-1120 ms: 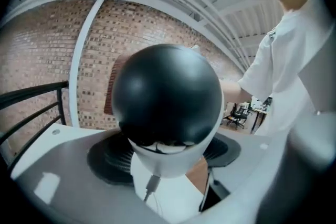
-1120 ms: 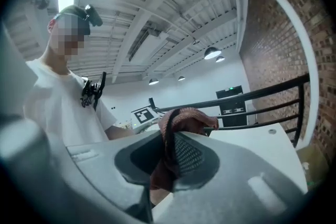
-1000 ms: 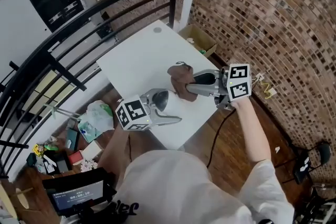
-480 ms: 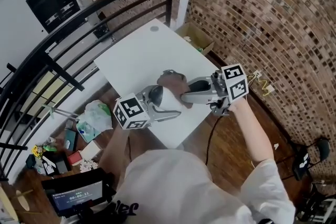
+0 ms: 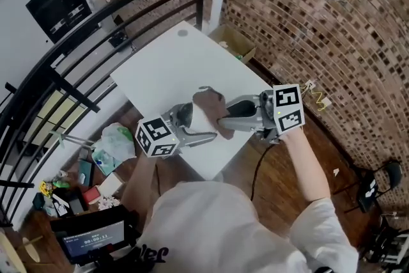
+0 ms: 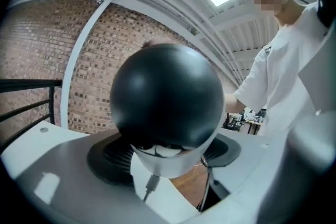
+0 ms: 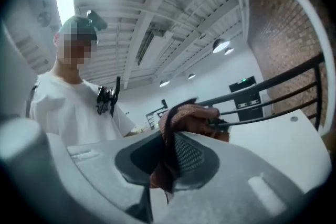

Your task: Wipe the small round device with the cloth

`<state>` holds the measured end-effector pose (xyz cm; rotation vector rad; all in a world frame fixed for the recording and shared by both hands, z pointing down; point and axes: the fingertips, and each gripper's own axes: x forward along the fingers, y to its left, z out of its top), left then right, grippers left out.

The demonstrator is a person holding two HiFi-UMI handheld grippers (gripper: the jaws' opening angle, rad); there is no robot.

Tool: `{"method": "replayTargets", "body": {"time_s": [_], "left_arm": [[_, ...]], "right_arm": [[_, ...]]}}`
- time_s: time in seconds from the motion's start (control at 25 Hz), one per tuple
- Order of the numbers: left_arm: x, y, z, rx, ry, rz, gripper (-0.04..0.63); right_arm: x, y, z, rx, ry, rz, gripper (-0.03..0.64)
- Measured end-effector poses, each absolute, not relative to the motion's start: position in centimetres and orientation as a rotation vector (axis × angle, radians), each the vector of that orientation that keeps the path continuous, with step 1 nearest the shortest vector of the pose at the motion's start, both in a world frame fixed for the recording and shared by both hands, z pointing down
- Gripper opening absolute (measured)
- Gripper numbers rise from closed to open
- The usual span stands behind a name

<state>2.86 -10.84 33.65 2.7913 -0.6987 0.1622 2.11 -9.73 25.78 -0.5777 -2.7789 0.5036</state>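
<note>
The small round device (image 5: 190,116), a ball with a black face and a white body, is held above the white table (image 5: 166,70) with my left gripper (image 5: 195,125) shut on it. In the left gripper view the device (image 6: 167,96) fills the middle between the wide jaws, and a thin cable hangs from its white base. My right gripper (image 5: 223,116) is shut on a brown cloth (image 5: 211,105), which lies against the device's right side. In the right gripper view the cloth (image 7: 181,128) bunches out between the jaws.
A black metal railing (image 5: 96,29) runs behind and left of the table. An open cardboard box (image 5: 234,41) sits by the brick wall (image 5: 319,16). Bags and clutter (image 5: 112,144) lie on the floor at left. A dark cable (image 5: 255,169) trails under the table's near edge.
The right gripper has brought the cloth left and down from beside the device onto it. Both grippers sit closer together than a second ago.
</note>
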Motion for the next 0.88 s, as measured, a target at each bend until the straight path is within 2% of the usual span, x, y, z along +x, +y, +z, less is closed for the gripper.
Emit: {"method": "replayTargets", "body": {"time_s": [0.16,0.48,0.88], "left_arm": [[4.3,-7.5,31.2,2.943,-0.445,0.067,0.402],[5.5,-6.7,29.7,2.989,-0.362,0.068,0.402],[3.0,-10.9,31.5,2.803,-0.686,0.022,0.402]], "right_arm": [[3.2,-14.8,25.2,-0.388,-2.860,0.633,0.040],[2.0,-12.4,27.2,-0.579,-2.782,0.834,0.040],[1.9,-4.9,26.5,-0.729,-2.667,0.485,0.040]]}}
